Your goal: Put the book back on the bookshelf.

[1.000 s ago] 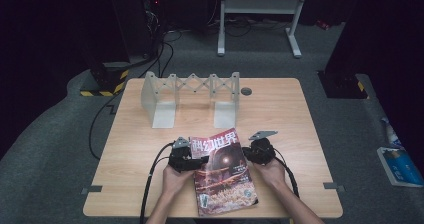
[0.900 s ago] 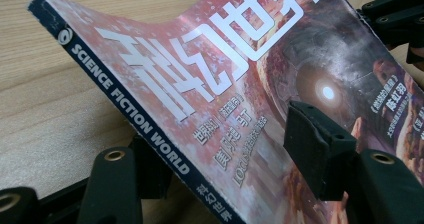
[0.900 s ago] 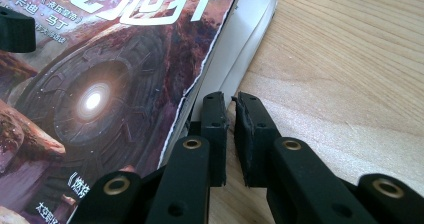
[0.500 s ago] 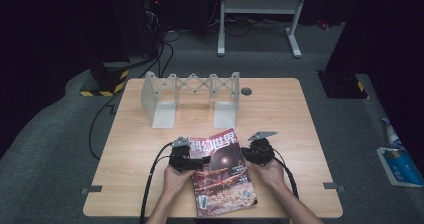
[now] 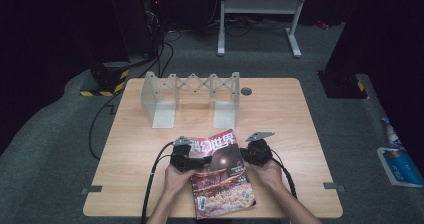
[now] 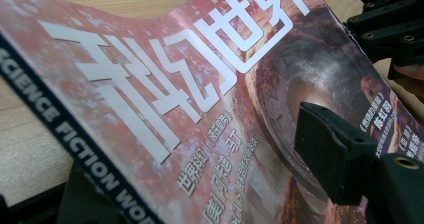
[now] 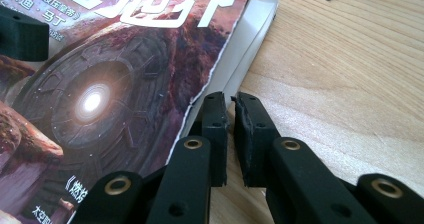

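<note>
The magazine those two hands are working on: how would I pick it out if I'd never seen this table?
Start at the wooden table and go to its near edge, between the person's two hands. The magazine lies there, in front of the grey rack. Its reddish cover with big white Chinese characters and a glowing round portal sets it apart from everything else on the table.

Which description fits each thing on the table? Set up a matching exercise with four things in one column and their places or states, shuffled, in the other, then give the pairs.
Things:
1. magazine
2. rack
3. left gripper
4. right gripper

Descriptions:
A. stands upright at the far side of the table
B. jaws nearly closed at the magazine's page edge
C. lies at the near edge, between the two hands
D. one jaw on the cover near the spine, the other under it

Pairs: 1-C, 2-A, 3-D, 4-B
</note>
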The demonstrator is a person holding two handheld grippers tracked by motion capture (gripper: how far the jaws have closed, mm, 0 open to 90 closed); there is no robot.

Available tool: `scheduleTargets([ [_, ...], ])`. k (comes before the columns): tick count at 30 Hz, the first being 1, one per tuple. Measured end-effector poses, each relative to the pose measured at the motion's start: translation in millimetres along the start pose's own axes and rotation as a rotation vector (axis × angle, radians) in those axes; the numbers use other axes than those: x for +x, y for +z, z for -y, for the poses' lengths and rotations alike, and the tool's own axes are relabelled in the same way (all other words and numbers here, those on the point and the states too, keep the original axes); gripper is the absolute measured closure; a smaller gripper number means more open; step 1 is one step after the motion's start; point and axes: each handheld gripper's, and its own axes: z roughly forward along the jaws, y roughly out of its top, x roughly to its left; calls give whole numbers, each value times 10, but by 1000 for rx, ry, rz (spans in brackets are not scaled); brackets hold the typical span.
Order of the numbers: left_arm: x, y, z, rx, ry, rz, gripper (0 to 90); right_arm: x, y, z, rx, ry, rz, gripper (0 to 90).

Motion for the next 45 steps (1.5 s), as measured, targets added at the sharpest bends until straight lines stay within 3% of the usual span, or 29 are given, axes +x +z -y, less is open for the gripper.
scheduleTargets([
  [15, -35, 56, -61, 32, -14, 11, 322, 37, 34, 2, -16, -6, -16, 849],
  [23, -90, 11, -93, 35, -14, -46, 479, 28, 36, 3, -20, -6, -26, 817],
  [33, -104, -22, -132, 40, -41, -59, 657, 25, 28, 2, -17, -3, -32, 770],
  [37, -162, -58, -171, 35, -20, -71, 712, 25, 8, 28, -24, 2, -33, 713],
  [45, -293, -117, -240, 42, 48, -51, 770, -41, -97, 153, -53, 3, -21, 627],
])
